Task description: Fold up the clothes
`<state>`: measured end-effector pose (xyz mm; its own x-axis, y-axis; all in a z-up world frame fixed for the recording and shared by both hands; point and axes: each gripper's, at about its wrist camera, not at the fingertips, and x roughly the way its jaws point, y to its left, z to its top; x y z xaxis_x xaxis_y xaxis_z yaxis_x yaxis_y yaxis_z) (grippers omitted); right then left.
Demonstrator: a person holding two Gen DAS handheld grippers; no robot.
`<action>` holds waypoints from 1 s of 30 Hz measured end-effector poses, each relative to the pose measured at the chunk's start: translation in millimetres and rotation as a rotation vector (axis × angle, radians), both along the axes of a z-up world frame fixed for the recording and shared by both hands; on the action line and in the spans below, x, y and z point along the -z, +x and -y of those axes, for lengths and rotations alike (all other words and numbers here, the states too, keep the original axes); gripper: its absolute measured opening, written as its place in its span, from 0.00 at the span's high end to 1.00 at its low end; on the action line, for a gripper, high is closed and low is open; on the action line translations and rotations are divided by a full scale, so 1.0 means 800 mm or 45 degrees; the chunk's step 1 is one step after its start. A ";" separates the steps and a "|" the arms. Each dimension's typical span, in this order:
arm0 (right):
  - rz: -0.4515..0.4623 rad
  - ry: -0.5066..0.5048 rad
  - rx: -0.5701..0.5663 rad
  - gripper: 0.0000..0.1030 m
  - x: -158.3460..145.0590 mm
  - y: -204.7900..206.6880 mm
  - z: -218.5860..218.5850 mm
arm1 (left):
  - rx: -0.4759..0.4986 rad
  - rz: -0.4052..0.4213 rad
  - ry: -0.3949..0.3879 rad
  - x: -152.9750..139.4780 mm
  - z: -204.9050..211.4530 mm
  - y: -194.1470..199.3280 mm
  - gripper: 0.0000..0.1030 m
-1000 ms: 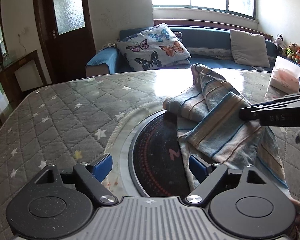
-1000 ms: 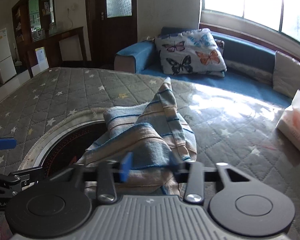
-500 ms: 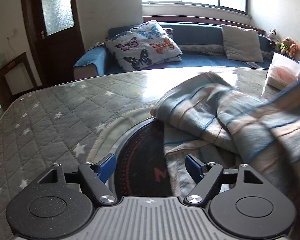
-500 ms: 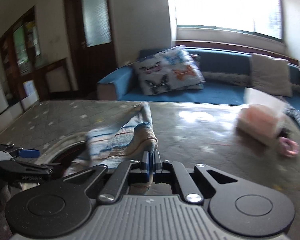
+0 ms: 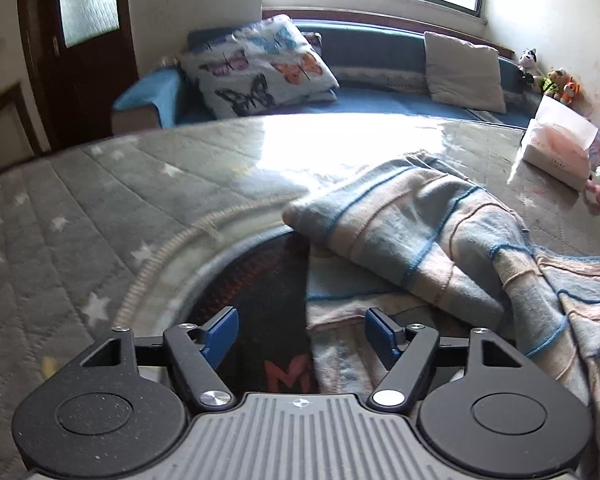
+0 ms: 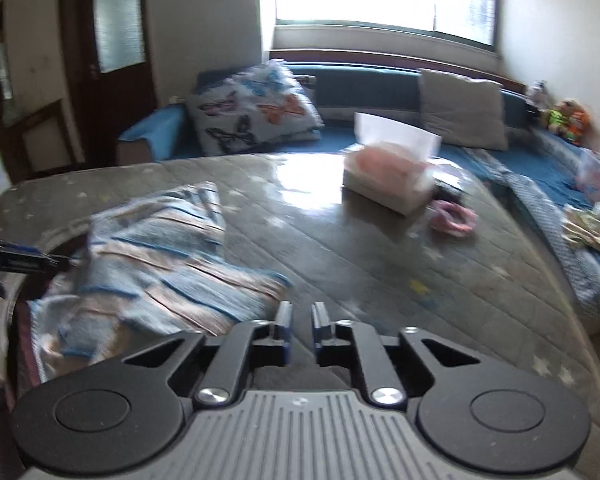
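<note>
A blue and beige striped garment [image 5: 432, 240] lies bunched on the quilted grey table, partly over a round dark inset [image 5: 260, 280]. My left gripper [image 5: 302, 334] is open and empty, just above the garment's near edge. My right gripper [image 6: 299, 322] is open with a narrow gap and holds nothing; the garment [image 6: 160, 264] lies just to its left. The tip of the left gripper [image 6: 20, 262] shows at the left edge of the right wrist view.
A tissue box [image 6: 388, 178] and a pink hair tie [image 6: 454, 218] sit on the table's right side. A blue sofa with a butterfly pillow [image 5: 256, 68] runs behind the table. A folded grey cloth [image 6: 560, 232] lies off the right edge.
My right gripper let go of the garment, opened slightly and swung right. The lifted cloth dropped onto the table. My left gripper stayed open and moved a little closer.
</note>
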<state>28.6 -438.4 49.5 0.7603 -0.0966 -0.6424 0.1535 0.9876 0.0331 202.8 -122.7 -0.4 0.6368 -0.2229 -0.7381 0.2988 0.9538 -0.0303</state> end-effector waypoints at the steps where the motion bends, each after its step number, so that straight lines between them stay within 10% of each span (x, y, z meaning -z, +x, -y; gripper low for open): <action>1: -0.002 0.008 -0.024 0.74 0.002 0.010 -0.004 | 0.003 -0.016 -0.009 0.003 0.000 0.001 0.38; 8: -0.091 0.027 -0.047 0.55 0.040 0.076 -0.028 | 0.079 -0.022 -0.041 0.006 0.005 -0.003 0.78; 14: -0.127 0.041 0.053 0.50 0.062 0.087 -0.024 | 0.111 0.010 -0.046 0.003 0.009 -0.011 0.92; 20: -0.090 0.133 0.072 0.95 0.064 0.078 -0.013 | 0.053 0.059 -0.027 -0.013 -0.002 -0.026 0.93; 30: 0.048 0.129 0.125 0.98 0.010 -0.014 0.012 | -0.188 0.065 -0.052 -0.056 -0.082 -0.096 0.94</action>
<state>17.6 -448.1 41.1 0.7742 -0.1079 -0.6237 0.2458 0.9593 0.1392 125.9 -57.2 44.2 0.7015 -0.1533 -0.6960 0.1577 0.9858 -0.0583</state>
